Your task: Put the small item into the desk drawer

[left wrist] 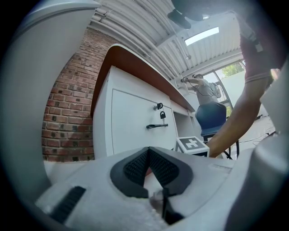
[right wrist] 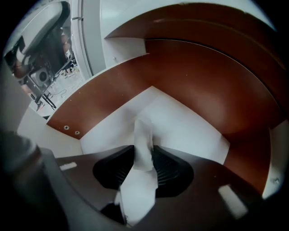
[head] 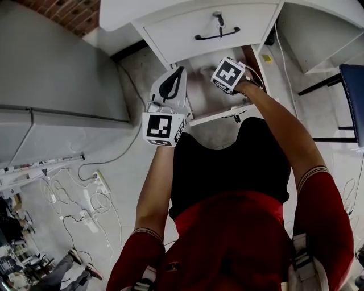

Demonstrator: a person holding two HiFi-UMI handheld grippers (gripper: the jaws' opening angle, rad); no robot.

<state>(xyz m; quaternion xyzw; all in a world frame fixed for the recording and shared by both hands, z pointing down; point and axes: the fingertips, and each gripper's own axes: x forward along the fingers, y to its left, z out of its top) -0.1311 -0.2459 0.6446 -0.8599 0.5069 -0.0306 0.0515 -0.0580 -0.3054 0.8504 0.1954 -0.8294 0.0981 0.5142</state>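
The small item (right wrist: pixel 144 151) is a white crumpled strip that stands upright between the pads of my right gripper (right wrist: pixel 145 155), which is shut on it. That gripper (head: pixel 205 74) reaches into the open lower desk drawer (head: pixel 219 115), over the drawer's white floor (right wrist: pixel 185 128) and between its brown walls (right wrist: pixel 203 76). My left gripper (head: pixel 180 71) hovers at the drawer's left side. In the left gripper view its jaws (left wrist: pixel 148 151) meet at the tips with nothing between them. The right gripper's marker cube (left wrist: pixel 192 144) shows just beyond them.
Above the open drawer is a shut one with a black handle (head: pixel 217 34) and a key (head: pixel 218 17). A grey cabinet (head: pixel 57 85) stands to the left. Cables and a power strip (head: pixel 91 219) lie on the floor. A blue chair (head: pixel 355 96) is at the right.
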